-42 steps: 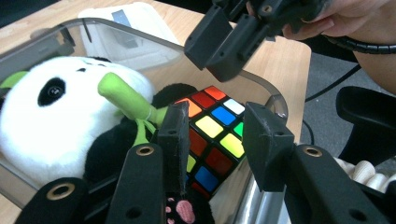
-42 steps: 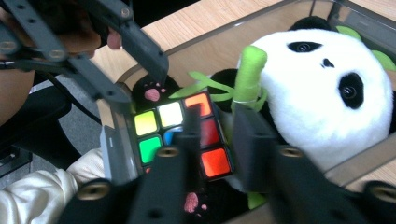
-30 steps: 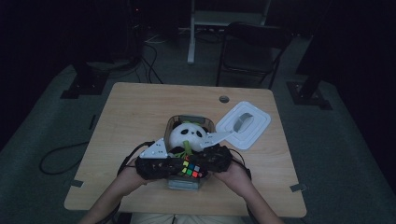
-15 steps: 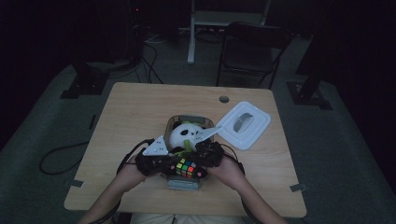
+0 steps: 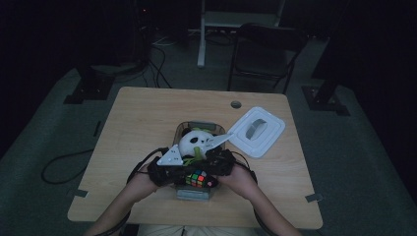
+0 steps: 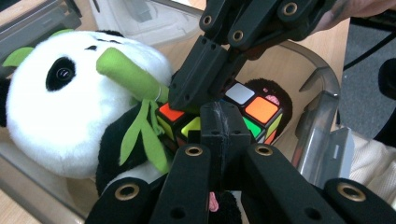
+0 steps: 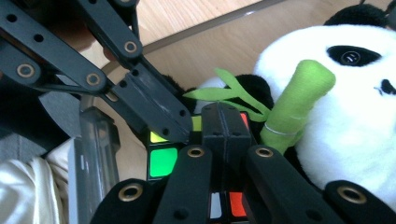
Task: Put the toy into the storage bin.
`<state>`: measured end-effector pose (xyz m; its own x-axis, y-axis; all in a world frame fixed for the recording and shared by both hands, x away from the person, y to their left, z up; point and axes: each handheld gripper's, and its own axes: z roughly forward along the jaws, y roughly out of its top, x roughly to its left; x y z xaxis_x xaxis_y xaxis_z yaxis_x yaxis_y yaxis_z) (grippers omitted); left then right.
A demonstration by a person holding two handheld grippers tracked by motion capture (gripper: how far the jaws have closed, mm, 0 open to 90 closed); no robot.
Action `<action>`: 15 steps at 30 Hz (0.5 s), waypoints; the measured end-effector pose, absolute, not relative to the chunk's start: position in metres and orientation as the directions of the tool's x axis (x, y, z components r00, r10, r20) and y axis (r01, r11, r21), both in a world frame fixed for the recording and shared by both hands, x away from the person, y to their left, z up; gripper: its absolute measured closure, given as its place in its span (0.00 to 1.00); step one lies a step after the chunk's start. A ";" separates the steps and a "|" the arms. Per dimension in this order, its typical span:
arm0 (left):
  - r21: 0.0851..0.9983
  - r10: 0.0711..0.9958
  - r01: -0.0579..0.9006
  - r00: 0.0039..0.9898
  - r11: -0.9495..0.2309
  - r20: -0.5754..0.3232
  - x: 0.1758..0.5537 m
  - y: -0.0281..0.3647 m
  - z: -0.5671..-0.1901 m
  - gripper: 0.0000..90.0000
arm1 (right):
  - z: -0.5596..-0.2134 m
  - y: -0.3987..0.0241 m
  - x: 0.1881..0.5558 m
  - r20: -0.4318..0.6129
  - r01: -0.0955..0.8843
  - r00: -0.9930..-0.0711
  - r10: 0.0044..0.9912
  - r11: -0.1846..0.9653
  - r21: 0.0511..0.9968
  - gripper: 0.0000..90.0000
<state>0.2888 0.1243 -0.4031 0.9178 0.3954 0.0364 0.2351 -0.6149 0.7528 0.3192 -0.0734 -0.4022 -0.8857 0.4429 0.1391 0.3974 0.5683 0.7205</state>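
Nearest the person, at the table's 6 o'clock edge, both grippers meet over the puzzle cube [image 5: 197, 178], which sits at the near end of the clear box [image 5: 195, 193]. The left gripper [image 6: 219, 109] has its two jaws pressed flat together, nothing between them, and their joined tip rests on or just above the cube's top face. From that tip the cube lies straight ahead at 12 o'clock and spreads toward 2 o'clock.

The right gripper [image 7: 220, 112] comes in from the opposite side, jaws likewise closed on each other with no thing caught. Its tip sits at the cube's edge, the green and yellow tiles [image 7: 161, 161] showing at its 9 o'clock. Both hands look equally near; neither holds the cube, so my guess is that the jaws must part before any grasp.

Farther back, the stuffed panda [image 5: 195, 143] leans against the cube's far side, its green bamboo stick [image 6: 128, 77] pointing toward the cube. Beyond, at 1 o'clock on the table, lies the white lid [image 5: 256, 130].
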 end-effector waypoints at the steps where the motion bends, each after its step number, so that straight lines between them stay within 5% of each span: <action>1: 0.752 0.394 0.234 0.918 -0.616 0.037 0.289 0.124 -0.403 1.00 | -0.402 -0.073 0.320 0.134 0.394 -0.888 0.440 0.578 0.715 1.00; 15: 0.697 0.382 0.216 0.920 -0.684 0.089 0.293 0.120 -0.406 1.00 | -0.405 -0.063 0.323 0.090 0.376 -0.895 0.436 0.632 0.677 1.00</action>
<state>0.2928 0.1203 -0.4058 0.9200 0.3816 0.0890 0.2164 -0.6841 0.6966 0.3228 -0.0626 -0.4052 -0.8954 0.4363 0.0895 0.3758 0.6323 0.6774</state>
